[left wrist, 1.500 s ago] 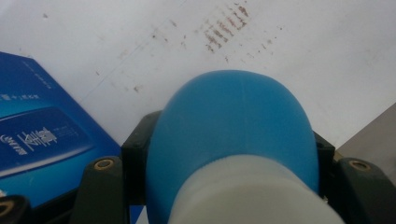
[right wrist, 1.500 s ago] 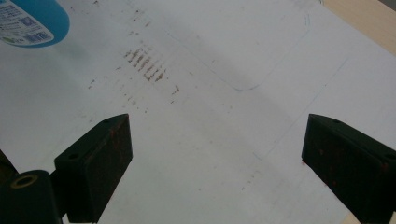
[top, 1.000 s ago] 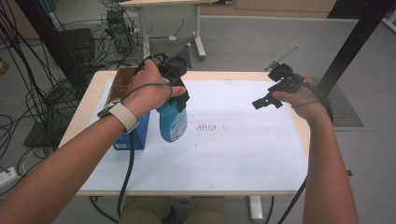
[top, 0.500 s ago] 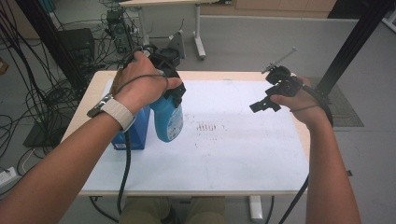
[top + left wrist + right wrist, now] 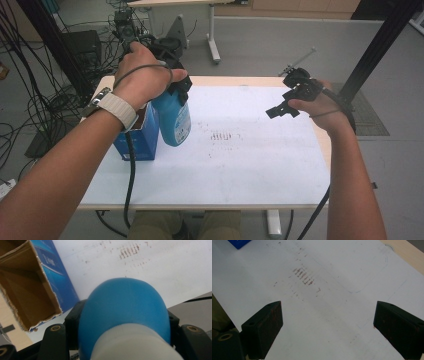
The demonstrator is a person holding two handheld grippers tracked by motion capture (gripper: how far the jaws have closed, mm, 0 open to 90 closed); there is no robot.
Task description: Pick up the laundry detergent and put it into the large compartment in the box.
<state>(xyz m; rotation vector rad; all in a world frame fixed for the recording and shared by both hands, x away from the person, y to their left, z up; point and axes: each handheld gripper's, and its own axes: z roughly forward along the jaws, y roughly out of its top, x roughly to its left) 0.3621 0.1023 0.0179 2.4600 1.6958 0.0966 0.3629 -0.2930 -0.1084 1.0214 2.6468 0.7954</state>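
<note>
left gripper (image 5: 172, 87) clamped on blue bottle (image 5: 171, 117) near its white top, bottle hanging clear above white sheet (image 5: 235, 160). just left of it, open blue carton (image 5: 137, 137) stands on the sheet. right gripper (image 5: 290, 102) farther right, jaws wide apart, nothing between them, above the sheet. wooden table (image 5: 250, 80) edge beyond.

No legible writing

The blue bottle's (image 5: 172, 120) label and the blue box's (image 5: 55, 272) print are too blurred to read.
</note>
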